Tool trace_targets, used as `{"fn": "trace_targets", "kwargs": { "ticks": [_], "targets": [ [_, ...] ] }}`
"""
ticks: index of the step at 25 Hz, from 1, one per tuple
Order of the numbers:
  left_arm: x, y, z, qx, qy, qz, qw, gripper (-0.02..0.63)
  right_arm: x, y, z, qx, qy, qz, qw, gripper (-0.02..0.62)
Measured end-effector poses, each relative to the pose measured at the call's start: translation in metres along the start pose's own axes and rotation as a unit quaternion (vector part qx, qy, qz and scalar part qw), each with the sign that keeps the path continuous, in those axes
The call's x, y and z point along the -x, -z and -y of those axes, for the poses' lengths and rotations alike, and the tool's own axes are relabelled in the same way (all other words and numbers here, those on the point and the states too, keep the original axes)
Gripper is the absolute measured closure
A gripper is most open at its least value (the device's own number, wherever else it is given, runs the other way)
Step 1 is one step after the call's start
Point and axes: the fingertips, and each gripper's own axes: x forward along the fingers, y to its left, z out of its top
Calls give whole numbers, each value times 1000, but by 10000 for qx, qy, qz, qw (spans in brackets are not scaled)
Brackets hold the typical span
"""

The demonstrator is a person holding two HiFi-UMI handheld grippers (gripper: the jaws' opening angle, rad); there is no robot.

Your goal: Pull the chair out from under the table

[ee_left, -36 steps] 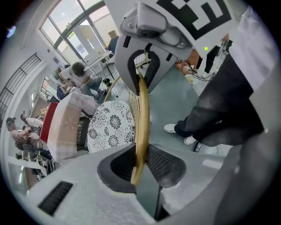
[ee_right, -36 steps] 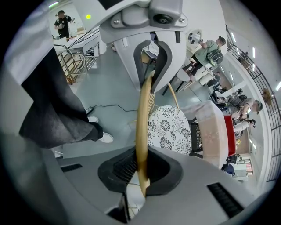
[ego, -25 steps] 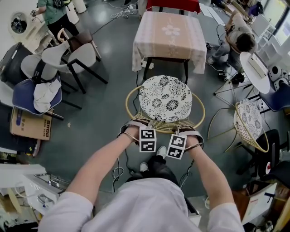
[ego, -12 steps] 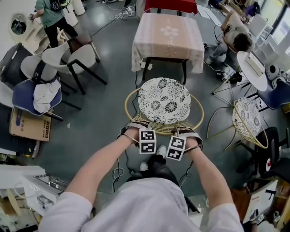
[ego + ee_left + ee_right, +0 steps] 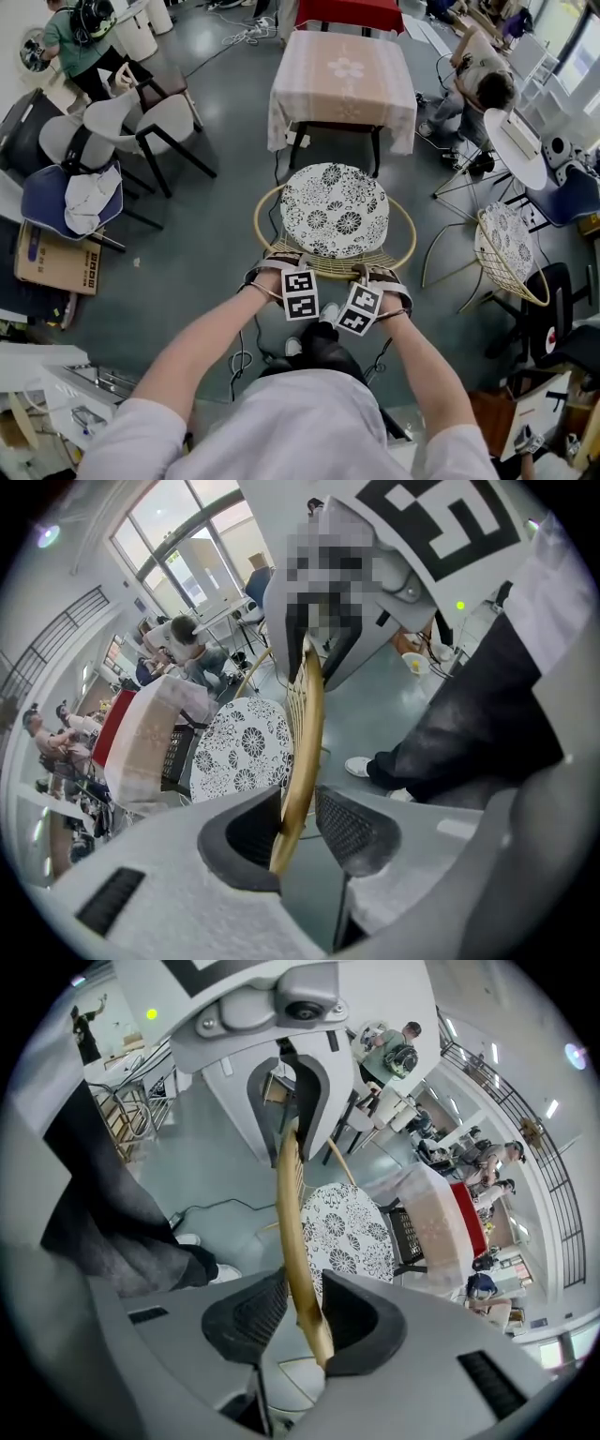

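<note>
Rattan chair [image 5: 335, 208] near table [image 5: 342, 75] | left gripper [image 5: 298, 822] clamped on its rim [image 5: 307, 714] | right gripper [image 5: 300, 1314] likewise | chair legs out of sight

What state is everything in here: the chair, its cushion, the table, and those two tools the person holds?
left tool: shut on the chair's golden back rim.
right tool: shut on the same rim.
chair: upright, seat out in the open in front of the table.
cushion: lying flat on the chair's seat.
table: standing, draped with a pink cloth.
</note>
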Motion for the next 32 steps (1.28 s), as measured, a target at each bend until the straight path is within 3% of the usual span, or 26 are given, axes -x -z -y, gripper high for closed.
{"fn": "trace_targets", "kwargs": {
  "ticks": [12, 18, 23, 29, 32],
  "targets": [
    [27, -7, -2, 688, -418, 535, 9953, 486, 20, 3, 5, -643, 280, 118, 9975, 502],
    [50, -24, -6, 1344, -562, 1131, 9829, 488, 36, -2, 6, -1308, 374, 317, 9902, 507],
    [72, -45, -13, 2303, -512, 1808, 9548, 491, 58, -14, 17, -2204, 556, 728, 9711, 547],
    [101, -56, -23, 3088, -734, 2427, 9167, 560, 90, -30, 30, -3390, 648, 1398, 9281, 563],
    [114, -60, -26, 3525, -832, 2723, 8915, 578, 105, -37, 36, -3742, 727, 1710, 9086, 572]
  ]
}}
